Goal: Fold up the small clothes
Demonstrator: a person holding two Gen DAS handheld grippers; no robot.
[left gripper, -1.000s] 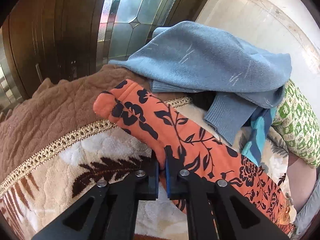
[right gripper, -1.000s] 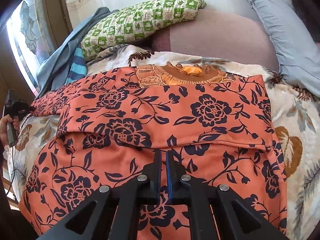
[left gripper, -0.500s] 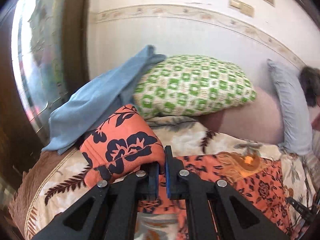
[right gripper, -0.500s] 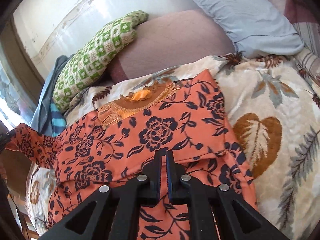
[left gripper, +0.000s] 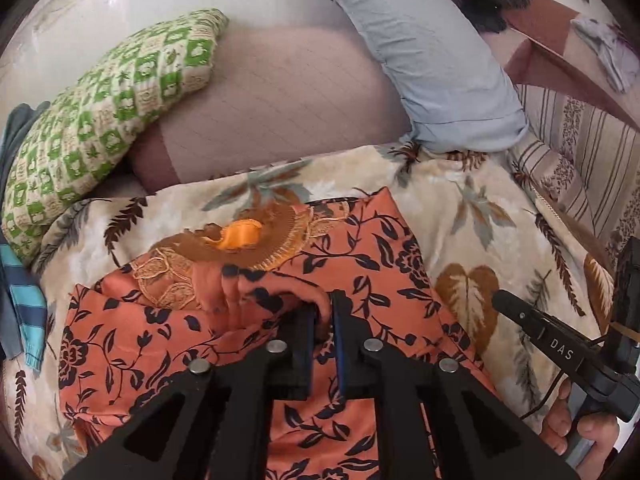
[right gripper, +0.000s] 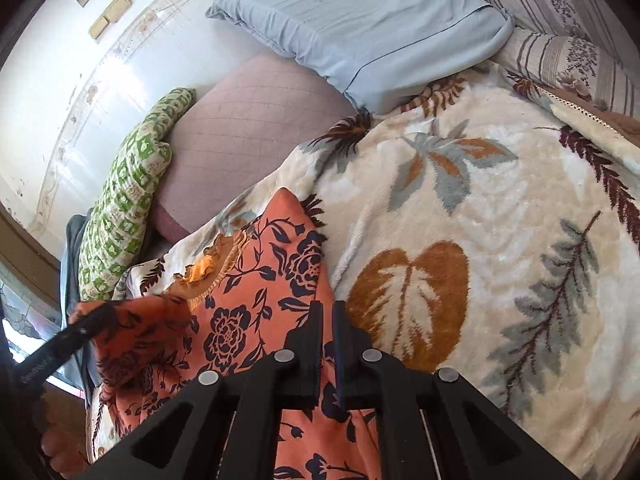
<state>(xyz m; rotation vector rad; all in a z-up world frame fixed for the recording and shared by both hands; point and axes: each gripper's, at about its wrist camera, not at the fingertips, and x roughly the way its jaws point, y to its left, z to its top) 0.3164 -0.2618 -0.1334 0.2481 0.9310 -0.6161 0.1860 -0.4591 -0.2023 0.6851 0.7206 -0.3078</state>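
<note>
An orange dress (left gripper: 372, 264) with dark flowers and an embroidered collar (left gripper: 256, 240) lies on the leaf-patterned blanket (left gripper: 472, 216). My left gripper (left gripper: 322, 320) is shut on the dress sleeve (left gripper: 256, 288), which is folded in over the body. My right gripper (right gripper: 326, 320) is shut on the dress (right gripper: 256, 300) at its right edge. The right gripper's body (left gripper: 560, 352) shows at the right of the left wrist view. The left gripper (right gripper: 60, 344) shows at the left of the right wrist view, with cloth draped on it.
A green checked pillow (left gripper: 100, 108), a mauve bolster (left gripper: 272, 108) and a pale blue pillow (left gripper: 424, 52) lie by the wall. Blue clothes (left gripper: 20, 288) sit at the left edge. A striped cushion (right gripper: 568, 56) is at the far right.
My left gripper has carried the sleeve from the left bed edge over onto the dress body. My right gripper has shifted to the dress's right edge, still holding cloth.
</note>
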